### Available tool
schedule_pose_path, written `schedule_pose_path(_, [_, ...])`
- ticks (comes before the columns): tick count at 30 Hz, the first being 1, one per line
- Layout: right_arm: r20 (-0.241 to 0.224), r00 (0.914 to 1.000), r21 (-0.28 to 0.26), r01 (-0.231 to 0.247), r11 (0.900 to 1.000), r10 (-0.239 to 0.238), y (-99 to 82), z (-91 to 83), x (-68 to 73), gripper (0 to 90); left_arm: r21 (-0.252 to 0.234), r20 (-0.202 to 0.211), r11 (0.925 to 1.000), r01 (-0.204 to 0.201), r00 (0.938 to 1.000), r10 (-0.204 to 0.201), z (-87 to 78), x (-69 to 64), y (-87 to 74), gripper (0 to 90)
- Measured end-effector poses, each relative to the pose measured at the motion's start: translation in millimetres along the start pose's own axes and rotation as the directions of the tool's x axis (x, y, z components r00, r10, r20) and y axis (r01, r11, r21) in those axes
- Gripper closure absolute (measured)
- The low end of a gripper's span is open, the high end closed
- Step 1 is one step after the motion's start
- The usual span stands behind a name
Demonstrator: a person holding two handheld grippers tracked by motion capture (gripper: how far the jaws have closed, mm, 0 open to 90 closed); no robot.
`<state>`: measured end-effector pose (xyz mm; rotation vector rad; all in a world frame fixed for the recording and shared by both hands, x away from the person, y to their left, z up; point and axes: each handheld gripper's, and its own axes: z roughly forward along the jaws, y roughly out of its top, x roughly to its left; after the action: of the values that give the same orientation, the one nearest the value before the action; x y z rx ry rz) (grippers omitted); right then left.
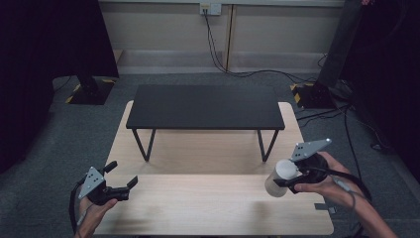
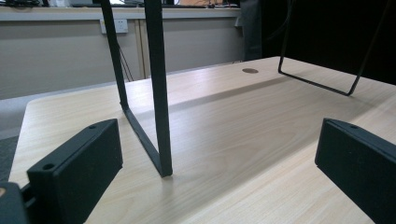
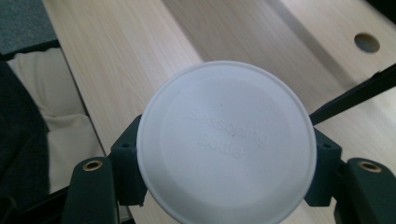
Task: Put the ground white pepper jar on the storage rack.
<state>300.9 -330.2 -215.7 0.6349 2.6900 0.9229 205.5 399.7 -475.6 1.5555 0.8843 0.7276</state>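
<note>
White plastic, the seasoning bottle (image 1: pixel 280 177) is clamped between the jaws of the right gripper (image 1: pixel 286 179), lifted over the near right part of the wooden bench (image 1: pixel 208 208). In the right gripper view its round cap (image 3: pixel 226 144) faces the camera, raised lettering on top, with a jaw pressed against each side just below the cap. It looks light and rigid, though the smooth wall may slip, so holding around the body under the cap seems the safest place. The left gripper (image 1: pixel 120 179) hovers at the near left corner, jaws spread wide and empty. A low black shelf (image 1: pixel 205 106) on thin wire legs (image 2: pixel 156 88) stands across the far half; open wood lies in front of it and beneath it, while its top is bare
</note>
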Motion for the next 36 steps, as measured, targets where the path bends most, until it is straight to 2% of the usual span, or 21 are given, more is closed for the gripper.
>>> schedule_pose_path(1, [-0.004, 1.0000, -0.015, 0.004, 0.9999, -0.004, 7.6, -11.2, 0.0, 34.2, -0.003, -0.001, 1.0000, 0.001, 1.0000, -0.001, -0.5, 0.2, 0.0, 0.0])
schedule_pose_path(5, [-0.027, 0.9995, -0.018, 0.014, 0.9997, -0.015, 19.9, -24.0, -2.6, 34.2, -0.004, -0.006, 1.0000, 0.005, 1.0000, -0.005, -0.6, -0.3, -0.2, 0.0])
schedule_pose_path(9, [-0.045, 0.9969, -0.006, 0.065, 0.9979, -0.065, 40.8, -38.9, -0.8, 34.2, 0.000, -0.005, 1.0000, 0.003, 1.0000, -0.003, -0.2, -0.4, 0.1, 0.0])
schedule_pose_path(10, [-0.050, 0.9948, 0.006, 0.088, 0.9961, -0.088, 52.4, -46.1, 0.0, 34.2, 0.003, -0.005, 1.0000, 0.001, 1.0000, -0.001, -0.1, -0.5, 0.2, 0.0])
schedule_pose_path(12, [-0.049, 0.9943, 0.010, 0.095, 0.9954, -0.095, 57.8, -49.3, 0.9, 34.2, 0.004, -0.006, 1.0000, 0.002, 1.0000, -0.002, -0.2, -0.6, 0.3, 0.0])
schedule_pose_path(13, [-0.049, 0.9924, 0.022, 0.114, 0.9933, -0.112, 69.1, -54.9, 2.3, 34.2, 0.005, -0.008, 1.0000, 0.002, 1.0000, -0.002, -0.4, -0.7, 0.3, 0.0])
schedule_pose_path(14, [-0.049, 0.9924, 0.022, 0.114, 0.9933, -0.112, 69.1, -54.9, 2.3, 34.2, 0.005, -0.008, 1.0000, 0.002, 1.0000, -0.002, -0.4, -0.7, 0.3, 0.0])
schedule_pose_path(15, [-0.051, 0.9900, 0.037, 0.133, 0.9904, -0.131, 80.3, -58.8, 2.6, 34.2, 0.005, -0.010, 1.0000, 0.003, 0.9999, -0.003, -0.3, -1.0, 0.2, 0.0])
schedule_pose_path(22, [-0.044, 0.9887, 0.032, 0.144, 0.9890, -0.143, 101.4, -59.8, -3.8, 34.2, 0.011, -0.015, 0.9999, 0.010, 0.9998, -0.010, -0.3, -0.7, -0.3, 0.0])
schedule_pose_path(25, [-0.036, 0.9918, 0.018, 0.123, 0.9922, -0.123, 107.5, -56.7, -12.6, 34.2, 0.010, -0.018, 0.9999, 0.012, 0.9998, -0.012, -0.8, -1.1, -0.7, 0.0])
schedule_pose_path(35, [0.016, 0.9937, -0.002, 0.111, 0.9938, -0.111, 138.5, -39.1, -47.1, 34.2, 0.016, -0.053, 0.9996, 0.024, 0.9983, -0.023, -13.1, -3.9, -3.9, 0.0])
schedule_pose_path(36, [0.016, 0.9937, -0.002, 0.111, 0.9938, -0.111, 138.5, -39.1, -47.1, 34.2, 0.016, -0.057, 0.9996, 0.025, 0.9981, -0.024, -15.2, -4.1, -4.3, 0.0])
